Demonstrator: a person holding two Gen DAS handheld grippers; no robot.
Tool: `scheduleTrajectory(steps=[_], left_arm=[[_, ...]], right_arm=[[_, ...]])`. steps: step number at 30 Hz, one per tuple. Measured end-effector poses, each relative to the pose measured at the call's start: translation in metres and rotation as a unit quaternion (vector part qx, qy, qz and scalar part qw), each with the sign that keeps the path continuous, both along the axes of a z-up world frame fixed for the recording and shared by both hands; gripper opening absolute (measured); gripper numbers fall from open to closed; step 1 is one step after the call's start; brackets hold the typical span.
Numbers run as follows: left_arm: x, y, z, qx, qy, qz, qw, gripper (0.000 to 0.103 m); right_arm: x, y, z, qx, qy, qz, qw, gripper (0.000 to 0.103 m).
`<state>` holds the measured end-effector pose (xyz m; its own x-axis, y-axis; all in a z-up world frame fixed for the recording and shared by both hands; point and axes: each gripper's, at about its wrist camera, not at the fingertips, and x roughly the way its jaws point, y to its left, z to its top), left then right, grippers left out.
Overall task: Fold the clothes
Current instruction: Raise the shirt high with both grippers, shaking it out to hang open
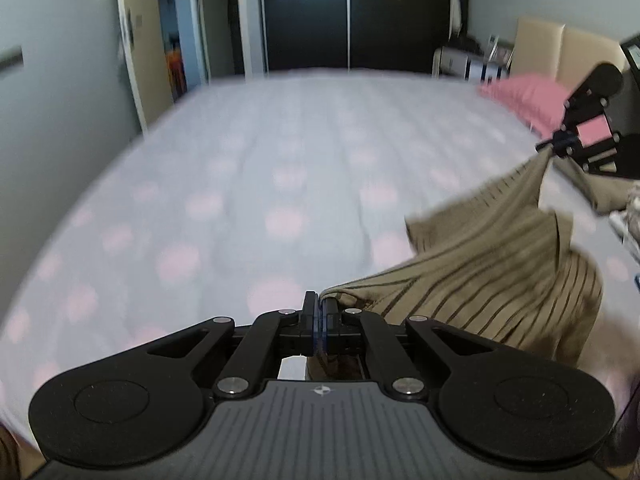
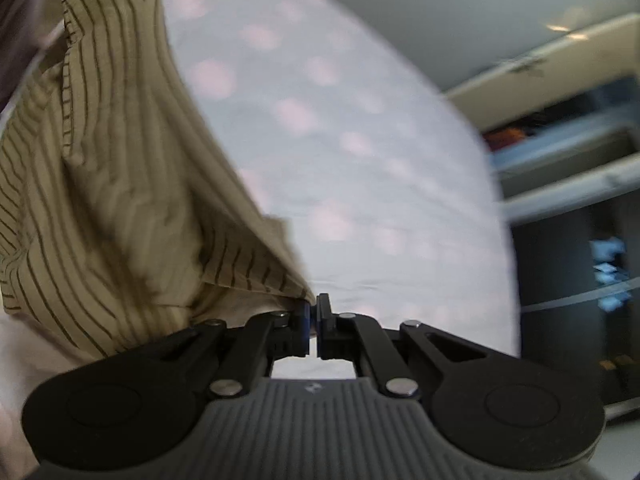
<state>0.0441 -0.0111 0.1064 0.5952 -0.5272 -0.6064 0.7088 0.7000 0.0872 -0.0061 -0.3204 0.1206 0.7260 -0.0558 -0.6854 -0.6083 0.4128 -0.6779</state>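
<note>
A tan shirt with thin dark stripes (image 1: pixel 492 256) hangs above the bed, stretched between both grippers. My left gripper (image 1: pixel 320 304) is shut on one corner of the shirt, which bunches out to the right of its fingers. In the left wrist view my right gripper (image 1: pixel 554 146) is at the far right, pinching another corner. In the right wrist view that gripper (image 2: pixel 314 306) is shut on the shirt's edge, and the striped shirt (image 2: pixel 104 184) drapes away to the left with its collar uppermost.
The bed has a pale sheet with pink dots (image 1: pixel 260 184). A pink pillow (image 1: pixel 528 100) lies at its far right by a beige headboard (image 1: pixel 560 48). Dark wardrobe doors (image 1: pixel 348 20) stand beyond the bed. Shelves (image 2: pixel 568 128) show at the right.
</note>
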Motion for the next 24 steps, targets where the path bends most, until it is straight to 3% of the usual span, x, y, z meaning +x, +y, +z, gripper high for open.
scheduleTrajectory(steps=[4, 9, 16, 24], left_arm=[[-0.021, -0.005, 0.076, -0.026, -0.094, -0.018, 0.995, 0.0], [-0.064, -0.007, 0.165, -0.058, -0.198, -0.043, 0.9775, 0.0], [-0.129, -0.002, 0.257, -0.116, -0.308, -0.068, 0.9418, 0.0], [-0.201, 0.017, 0.317, -0.168, -0.405, -0.082, 0.8952, 0.0]], right_arm=[[-0.042, 0.0, 0.055, -0.017, -0.09, -0.031, 0.995, 0.002], [-0.1, -0.007, 0.143, 0.017, -0.212, -0.084, 0.974, 0.002], [-0.182, -0.01, 0.238, 0.018, -0.334, -0.127, 0.934, 0.002], [-0.27, 0.007, 0.314, 0.038, -0.456, -0.144, 0.877, 0.002]])
